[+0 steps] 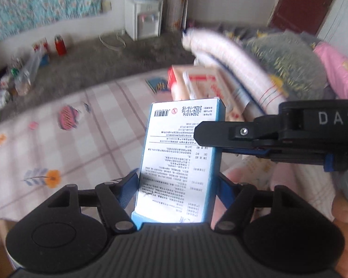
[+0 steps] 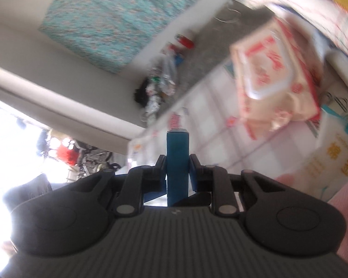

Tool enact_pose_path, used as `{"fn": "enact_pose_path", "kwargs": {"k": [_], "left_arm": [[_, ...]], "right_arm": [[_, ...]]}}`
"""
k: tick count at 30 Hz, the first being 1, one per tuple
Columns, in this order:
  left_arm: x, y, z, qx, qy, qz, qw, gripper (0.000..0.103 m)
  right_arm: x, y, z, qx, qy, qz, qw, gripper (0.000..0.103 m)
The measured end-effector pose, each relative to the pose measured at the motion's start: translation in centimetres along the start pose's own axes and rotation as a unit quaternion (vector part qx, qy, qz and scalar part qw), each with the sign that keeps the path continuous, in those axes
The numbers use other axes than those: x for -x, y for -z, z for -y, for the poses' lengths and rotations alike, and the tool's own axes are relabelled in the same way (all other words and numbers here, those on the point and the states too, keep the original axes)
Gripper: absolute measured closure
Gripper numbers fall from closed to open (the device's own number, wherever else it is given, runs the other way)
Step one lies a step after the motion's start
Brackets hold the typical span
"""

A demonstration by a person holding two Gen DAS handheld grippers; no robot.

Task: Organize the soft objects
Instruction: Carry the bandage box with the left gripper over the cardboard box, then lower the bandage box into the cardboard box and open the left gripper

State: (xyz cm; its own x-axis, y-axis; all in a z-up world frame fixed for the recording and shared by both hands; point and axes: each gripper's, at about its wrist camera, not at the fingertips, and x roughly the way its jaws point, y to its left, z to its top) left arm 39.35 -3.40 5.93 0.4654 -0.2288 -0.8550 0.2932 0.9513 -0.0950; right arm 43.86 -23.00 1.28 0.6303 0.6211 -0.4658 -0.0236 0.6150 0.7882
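We see both tongs clamped on the same blue and white box, which is held in the air above a bed covered by a checked sheet with small printed motifs. In the left wrist view the left tongs grip the box by its two long blue edges near its lower end, with the white face of fine printed text and a barcode turned toward the camera. The right tongs reach in from the right side of that view and their black finger lies across the box's upper right edge. In the right wrist view we look along the narrow blue side of the box, pinched between the blue pads of the right tongs. Behind the box on the bed lie a pink and white soft pack of wipes and a white pack with yellow characters beside it, both blurred. Folded bedding is heaped at the far right, and a water dispenser stands on the floor against the wall.
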Motion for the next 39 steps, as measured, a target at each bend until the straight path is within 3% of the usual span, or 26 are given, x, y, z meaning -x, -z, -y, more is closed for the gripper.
{"fn": "enact_pose_path", "kwargs": {"k": [6,12,21,25,32,35,37,39], "left_arm": [[9.3,3.3,-2.1,0.023,-0.022,0.048,0.9983,0.030],[14.8,9.4,-6.9,0.089,-0.069,0.059,0.9919,0.030],[12.8,16.9,-16.0,0.219,-0.123,0.023,0.9677,0.031],[10.7,18.6,-19.1,0.257,-0.119,0.000,0.9591,0.031],[8.4,21.2,-21.4,0.290,-0.108,-0.023,0.9507,0.033],[7.9,21.9,-21.5,0.287,-0.115,-0.033,0.9503,0.042],[7.4,22.2,-21.6,0.286,-0.132,-0.045,0.9481,0.065],[7.2,22.4,-21.7,0.289,-0.134,-0.048,0.9466,0.075]], "right_arm": [[3.5,2.8,-7.2,0.055,-0.062,-0.012,0.996,0.084],[2.1,8.0,-13.7,0.091,-0.121,-0.076,0.986,0.084],[-7.1,17.4,-19.0,0.108,-0.130,-0.201,0.965,0.081],[-8.8,18.6,-20.1,0.160,-0.067,-0.192,0.966,0.076],[-2.9,17.1,-18.1,0.159,-0.081,-0.169,0.969,0.070],[0.0,16.5,-16.4,0.159,-0.084,-0.153,0.972,0.066],[1.7,16.3,-15.1,0.153,-0.081,-0.143,0.975,0.062],[2.9,16.5,-13.6,0.143,-0.078,-0.138,0.977,0.062]]}}
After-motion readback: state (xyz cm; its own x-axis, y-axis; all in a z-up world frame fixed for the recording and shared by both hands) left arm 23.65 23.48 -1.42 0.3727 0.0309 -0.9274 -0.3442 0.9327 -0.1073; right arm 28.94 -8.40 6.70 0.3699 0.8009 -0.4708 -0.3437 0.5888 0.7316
